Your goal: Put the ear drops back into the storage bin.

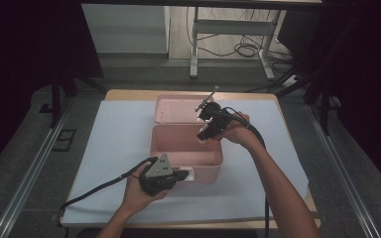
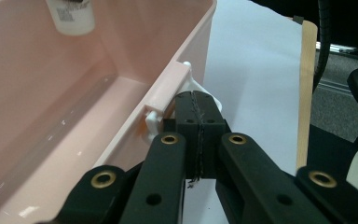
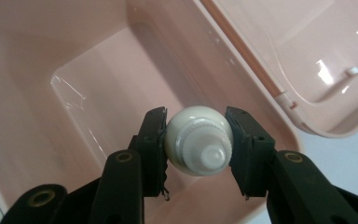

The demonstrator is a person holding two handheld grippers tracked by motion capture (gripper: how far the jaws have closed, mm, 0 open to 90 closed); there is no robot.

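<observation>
Two tongs work at a desk (image 1: 114, 96) covered by a white sheet (image 1: 119, 148); items follow from largest to smallest.

Pink box (image 1: 186, 148): open, standing at the centre of the sheet. Its interior is smooth and glossy in the right gripper view.

Lid (image 1: 178, 109): lies open at 12 o'clock from the box, inner face up, joined along the box's far rim. In the right gripper view it sits at 2 o'clock beyond the rim.

Left tongs (image 1: 184, 174): held by the person's left hand (image 1: 139, 191) at 6 o'clock from the box, against its near wall. In the left gripper view the jaws are pressed fully together with no gap, their tips at the white latch (image 2: 161, 109) on the box's outer rim. Whether a thin part of the latch is pinched between them cannot be determined from this angle.

Right tongs (image 1: 202, 137): held by the person's right hand (image 1: 235, 130) at 1 o'clock over the box, pointing down into it. The jaws are clamped on a white bottle (image 3: 198, 140), one pad on each side of its round body.

White bottle: held above the box interior, threaded neck and small cap toward the camera. In the left gripper view it appears at 11 o'clock, a printed label on its side.
</observation>
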